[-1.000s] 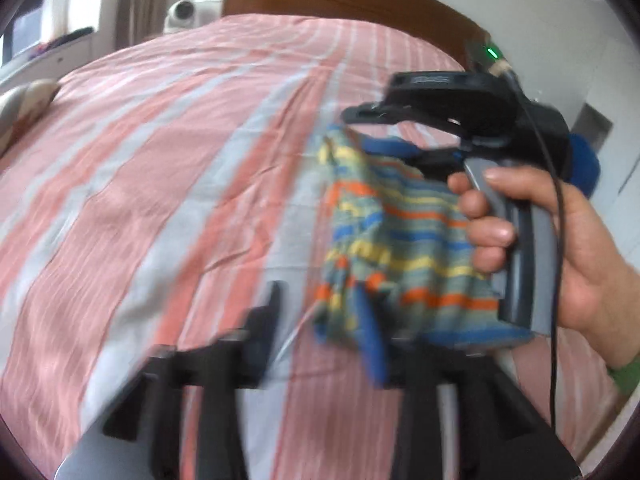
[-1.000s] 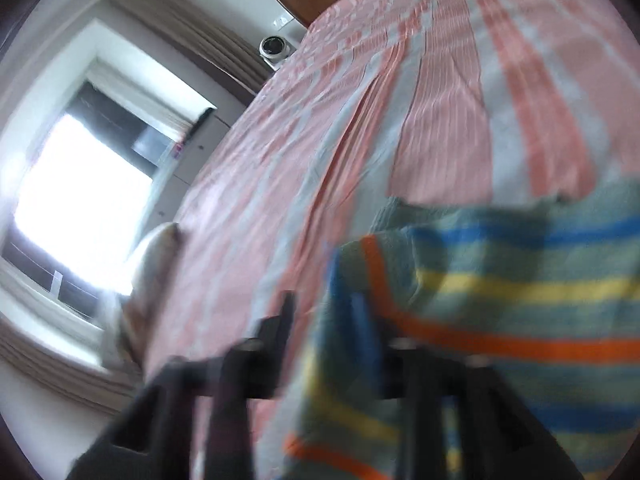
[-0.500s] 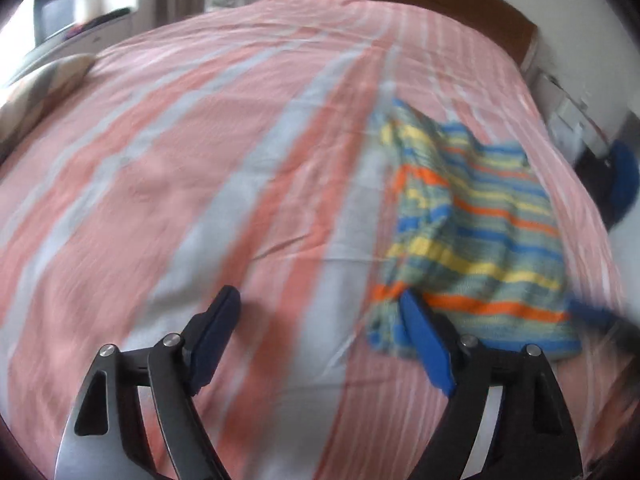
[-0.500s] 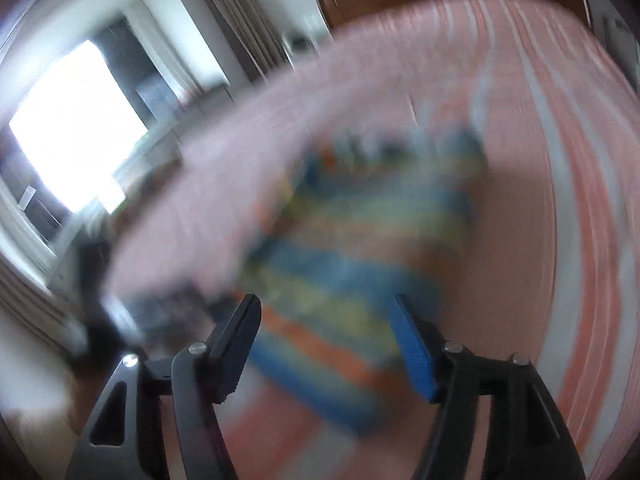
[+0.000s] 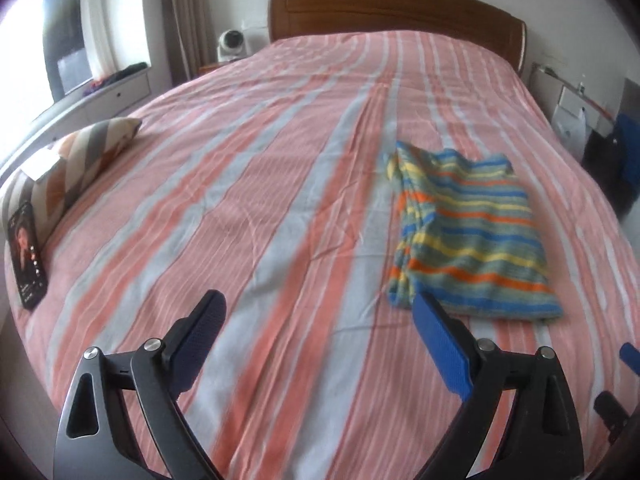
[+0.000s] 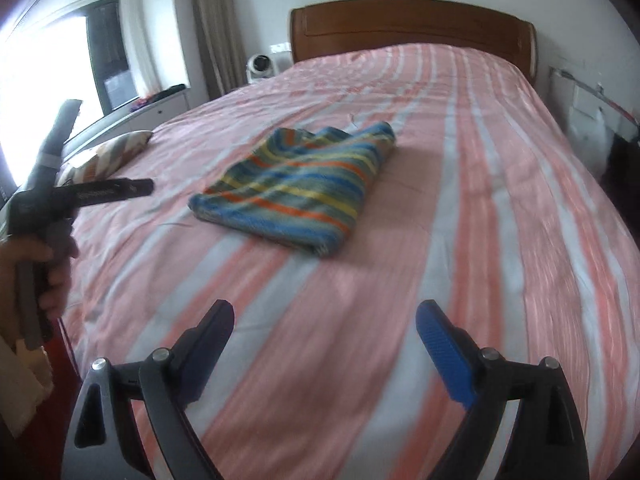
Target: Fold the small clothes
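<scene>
A small striped garment (image 5: 468, 232), banded blue, yellow, orange and grey-green, lies folded flat on the bed; it also shows in the right wrist view (image 6: 298, 190). My left gripper (image 5: 320, 316) is open and empty, pulled back near the bed's foot, its right finger just short of the garment's near corner. My right gripper (image 6: 324, 328) is open and empty, well back from the garment. In the right wrist view, the left gripper's body (image 6: 80, 192) and the hand holding it show at the left edge.
The bed has a pink and grey striped cover (image 5: 248, 200) and a wooden headboard (image 5: 392, 4). A chevron cushion (image 5: 68, 168) and a phone (image 5: 26, 256) lie at the left edge. A white fan (image 5: 230, 42) stands by the headboard. Bags (image 5: 600, 148) stand beside the bed on the right.
Both grippers let go of the striped garment and drew back toward the foot of the bed. The garment now lies folded on the cover.
</scene>
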`<state>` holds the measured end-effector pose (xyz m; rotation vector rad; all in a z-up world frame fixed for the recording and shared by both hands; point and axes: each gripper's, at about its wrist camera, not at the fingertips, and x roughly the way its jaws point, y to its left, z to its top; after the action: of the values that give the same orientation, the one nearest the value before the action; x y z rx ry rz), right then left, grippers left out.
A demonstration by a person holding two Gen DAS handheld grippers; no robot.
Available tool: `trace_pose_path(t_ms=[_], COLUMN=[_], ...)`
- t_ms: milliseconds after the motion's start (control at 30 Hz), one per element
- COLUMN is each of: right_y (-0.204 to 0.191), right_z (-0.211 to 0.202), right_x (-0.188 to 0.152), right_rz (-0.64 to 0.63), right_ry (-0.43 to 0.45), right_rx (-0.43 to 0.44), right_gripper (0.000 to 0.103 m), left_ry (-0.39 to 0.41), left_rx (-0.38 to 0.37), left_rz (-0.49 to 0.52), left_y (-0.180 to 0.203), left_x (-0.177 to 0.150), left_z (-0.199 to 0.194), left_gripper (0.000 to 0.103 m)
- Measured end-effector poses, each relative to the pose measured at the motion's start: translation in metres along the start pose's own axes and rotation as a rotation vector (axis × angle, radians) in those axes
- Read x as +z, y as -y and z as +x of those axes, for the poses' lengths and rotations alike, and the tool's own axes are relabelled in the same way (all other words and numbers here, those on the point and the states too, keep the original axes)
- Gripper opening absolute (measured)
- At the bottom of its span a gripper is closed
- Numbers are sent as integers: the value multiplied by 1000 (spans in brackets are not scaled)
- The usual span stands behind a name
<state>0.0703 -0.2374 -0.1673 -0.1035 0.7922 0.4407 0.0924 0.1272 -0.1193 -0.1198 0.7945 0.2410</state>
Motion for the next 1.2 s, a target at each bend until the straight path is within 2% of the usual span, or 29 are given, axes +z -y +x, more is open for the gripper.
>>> trace_pose_path(t_ms=[267, 433, 500, 633, 767, 900, 1000, 1067, 1133, 1200], right_y=[14, 24, 31, 45, 65, 103, 124, 127, 125, 118], right_z=[-4, 4, 6, 11, 25, 56, 94, 120, 150, 185], right_x=[-14, -27, -33, -34, -1, 53, 85, 102, 116, 120], right_rz=[49, 59, 83, 142, 217, 373, 471, 507, 550, 604], right_ry=[-20, -45, -55, -69, -62, -34, -44, -55, -79, -157], right_rx=[-47, -95, -91, -63, 28, 146, 220, 255, 339, 425], right_gripper=[92, 92, 92, 92, 92, 90, 81, 76, 76, 76], left_ry=[-4, -101, -112, -137, -156, -234, -288, -313, -324, -333], left_rx=[-9, -158, -200, -333, -438, -465, -489, -477, -421, -354], left_rz=[26, 23, 25, 21, -32, -1, 18, 18, 52, 102], left_y=[4, -1, -2, -1, 0, 19, 40, 52, 61, 69], left_x=[-5, -21, -24, -5, 39, 80, 92, 95, 94, 94], left_z=[-2, 18, 20, 27, 50, 97, 130, 148, 164, 176], left_gripper=[95, 95, 95, 95, 95, 95, 95, 95, 95, 96])
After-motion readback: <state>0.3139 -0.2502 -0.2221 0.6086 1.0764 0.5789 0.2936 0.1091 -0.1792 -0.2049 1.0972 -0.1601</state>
